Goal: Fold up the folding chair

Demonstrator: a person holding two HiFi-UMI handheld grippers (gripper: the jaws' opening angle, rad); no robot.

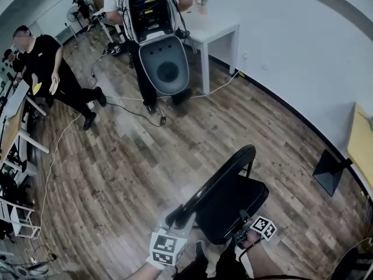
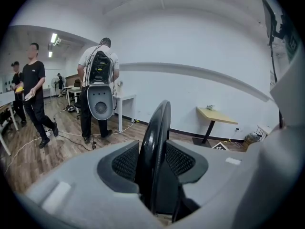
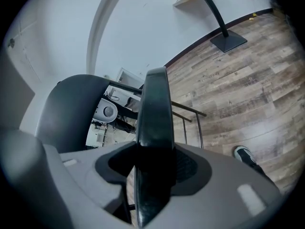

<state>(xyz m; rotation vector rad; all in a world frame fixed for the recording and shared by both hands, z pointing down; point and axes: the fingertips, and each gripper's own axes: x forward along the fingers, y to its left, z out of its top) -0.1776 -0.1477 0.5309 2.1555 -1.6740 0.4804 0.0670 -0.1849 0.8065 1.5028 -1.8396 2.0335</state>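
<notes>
The black folding chair (image 1: 230, 200) stands on the wood floor at the lower middle of the head view, backrest (image 1: 224, 174) to the left of the seat (image 1: 239, 200). My left gripper (image 1: 176, 217) is shut on the near end of the backrest; in the left gripper view that black edge (image 2: 159, 132) runs up between the pads of the left gripper (image 2: 155, 163). My right gripper (image 1: 240, 231) is shut on the seat's near edge. In the right gripper view the seat edge (image 3: 155, 113) fills the gap of the right gripper (image 3: 153, 163), with the backrest (image 3: 71, 109) at left.
A person carrying a grey pack (image 1: 163, 57) stands by a white table (image 1: 218, 31) at the back. Another person in black (image 1: 52, 69) walks at the left. Cables (image 1: 134, 112) lie on the floor. A yellow-topped table (image 1: 361, 139) with a black base (image 1: 329, 171) stands right.
</notes>
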